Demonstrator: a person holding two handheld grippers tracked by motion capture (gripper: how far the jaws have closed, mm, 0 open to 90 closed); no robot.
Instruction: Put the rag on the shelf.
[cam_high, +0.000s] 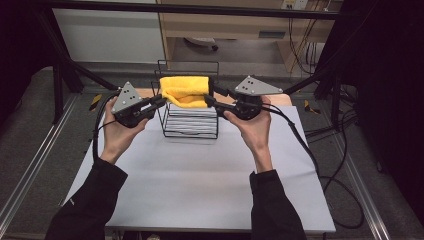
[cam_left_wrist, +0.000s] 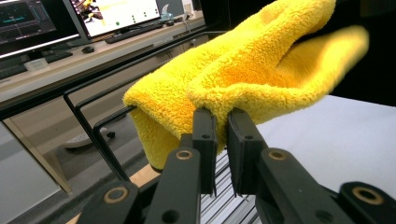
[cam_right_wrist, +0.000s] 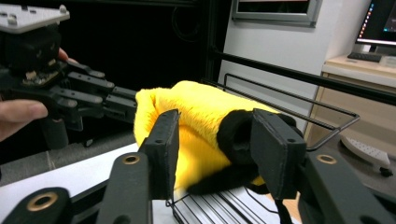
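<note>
On the table (cam_high: 200, 165) we are settling the yellow cloth (cam_high: 186, 90) atop the rack (cam_high: 190, 120), left gripper (cam_high: 161, 99) pinching its edge, right gripper (cam_high: 209, 100) spread around (not gripping) the other end, so next comes letting go.

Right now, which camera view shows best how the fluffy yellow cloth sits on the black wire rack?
The high view: the fluffy yellow cloth lies draped over the black wire rack top. The left gripper view shows the cloth's pinched edge close up; the right gripper view shows its end, partly hidden.
</note>
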